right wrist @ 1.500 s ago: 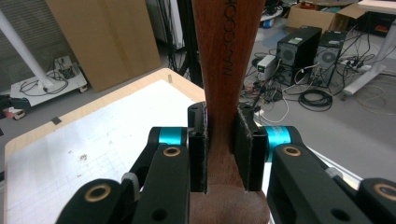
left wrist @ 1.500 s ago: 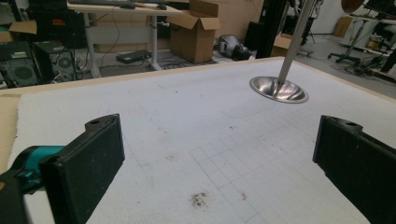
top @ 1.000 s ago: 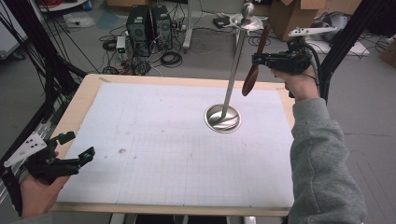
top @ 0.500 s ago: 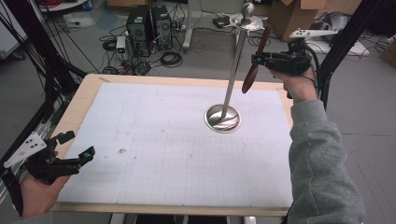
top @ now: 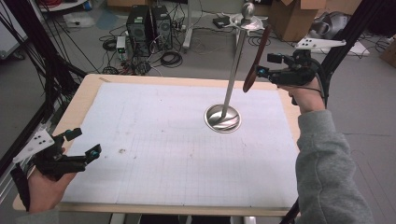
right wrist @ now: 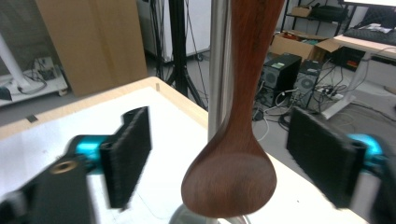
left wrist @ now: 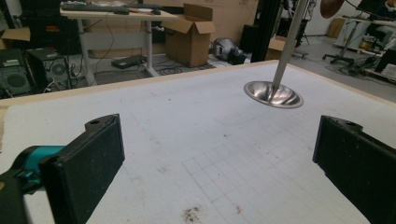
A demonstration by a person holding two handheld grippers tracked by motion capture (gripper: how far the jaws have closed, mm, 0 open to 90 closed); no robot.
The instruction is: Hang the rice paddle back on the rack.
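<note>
— So, nearest you, what is your left hand doing?

— I'm keeping my left gripper (top: 79, 145) parked near the table's (top: 88, 93) front corner, well apart from the metal stand (top: 224, 116), jaws spread and gripping nothing; I'd guess it's just staying clear.

— And farther out?

— I'm holding my right gripper (right wrist: 219, 154) up beside the stand's pole, jaws wide either side of the wooden spoon (top: 256, 59) hanging from the stand's top. They aren't touching it. I'm lining up, I think, to pinch its bowl.
</note>
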